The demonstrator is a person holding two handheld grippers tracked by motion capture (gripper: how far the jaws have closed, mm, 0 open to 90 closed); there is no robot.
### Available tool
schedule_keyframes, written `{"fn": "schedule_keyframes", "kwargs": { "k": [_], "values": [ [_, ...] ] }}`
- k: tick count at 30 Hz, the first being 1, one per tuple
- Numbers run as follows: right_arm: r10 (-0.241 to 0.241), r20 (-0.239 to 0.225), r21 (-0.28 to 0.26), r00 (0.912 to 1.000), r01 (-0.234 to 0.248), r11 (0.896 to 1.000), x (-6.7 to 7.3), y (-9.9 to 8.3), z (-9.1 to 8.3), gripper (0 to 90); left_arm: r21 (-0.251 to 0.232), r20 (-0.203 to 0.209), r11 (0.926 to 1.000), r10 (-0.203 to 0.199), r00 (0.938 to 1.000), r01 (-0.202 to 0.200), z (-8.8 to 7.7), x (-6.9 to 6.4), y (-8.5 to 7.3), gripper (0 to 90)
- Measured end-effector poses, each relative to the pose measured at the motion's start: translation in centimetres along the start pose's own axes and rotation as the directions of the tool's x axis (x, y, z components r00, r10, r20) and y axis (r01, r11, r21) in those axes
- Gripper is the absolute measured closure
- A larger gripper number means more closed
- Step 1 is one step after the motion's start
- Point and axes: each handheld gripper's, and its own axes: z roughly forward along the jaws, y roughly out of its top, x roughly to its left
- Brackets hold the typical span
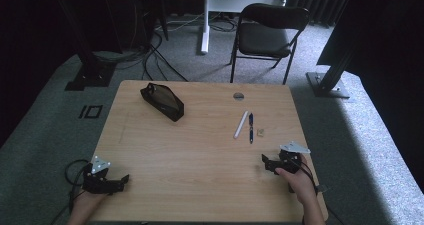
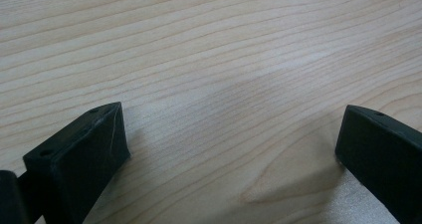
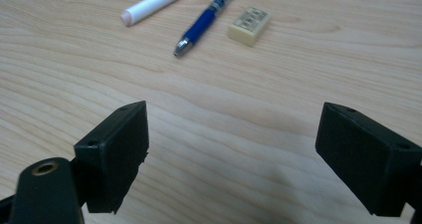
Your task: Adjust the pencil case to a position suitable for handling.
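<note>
Blue pen (image 3: pixel 206 18) lies just ahead of right gripper (image 3: pixel 231 149), jaws wide apart, empty; long axis runs away from jaws, between white marker (image 3: pixel 159 1) and eraser (image 3: pixel 250 25). Left gripper (image 2: pixel 231 149) likewise spread, far off.

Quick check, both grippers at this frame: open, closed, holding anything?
Left gripper: open, holding nothing, over bare table.
Right gripper: open, holding nothing, short of the blue pen.
</note>
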Motion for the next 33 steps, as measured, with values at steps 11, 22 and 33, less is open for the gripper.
{"fn": "schedule_keyframes", "kwargs": {
  "k": [11, 22, 33],
  "values": [
    [-0.042, -0.063, -0.022, 0.9971, 0.04, 0.999, 2.3, 1.2, 1.0, 12.9, 0.0, 0.0, 1.0, 0.0, 1.0, 0.0, 0.0, 0.0, 0.0, 0.2],
    [-0.042, -0.113, -0.054, 0.9927, 0.036, 0.998, 3.8, 2.3, 1.9, 12.6, 0.0, 0.0, 1.0, 0.0, 1.0, 0.0, 0.0, 0.0, 0.0, 0.2],
    [-0.069, -0.157, -0.075, 0.9851, 0.058, 0.995, 5.7, 3.5, 3.0, 13.0, 0.0, 0.0, 1.0, 0.0, 1.0, 0.0, 0.0, 0.0, 0.0, 0.2]
  ]
}}
